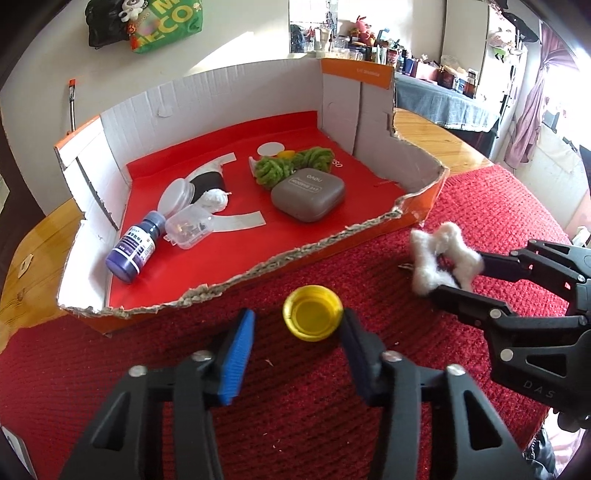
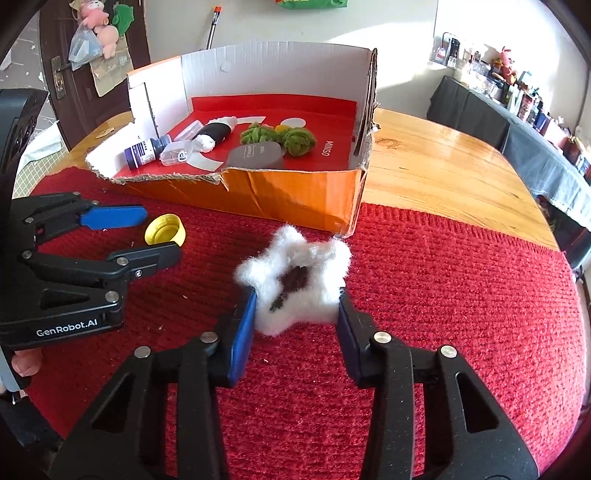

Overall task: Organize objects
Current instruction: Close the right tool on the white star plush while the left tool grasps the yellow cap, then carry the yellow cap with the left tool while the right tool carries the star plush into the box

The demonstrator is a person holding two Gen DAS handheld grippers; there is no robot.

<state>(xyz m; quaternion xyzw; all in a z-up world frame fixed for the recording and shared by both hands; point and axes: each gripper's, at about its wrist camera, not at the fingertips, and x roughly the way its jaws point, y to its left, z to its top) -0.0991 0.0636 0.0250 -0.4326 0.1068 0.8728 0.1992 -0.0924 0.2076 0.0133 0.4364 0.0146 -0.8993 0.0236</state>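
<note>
White fuzzy star [image 2: 295, 284] clamped in right gripper [image 2: 297, 314]; left gripper [image 1: 299, 326], "GenRobot.AI", spread around yellow cap [image 1: 313, 317].

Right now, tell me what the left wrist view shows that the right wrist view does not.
Only the left wrist view shows the round white disc lying flat at the back of the box.

Only the right wrist view shows the pink plush toys hanging on the dark door, and the person's fingers under the left gripper.

Both show the torn orange cardboard box, the upturned yellow plastic cap by the open left gripper, and the fluffy white star between the right gripper's fingers, on the red knitted mat.
</note>
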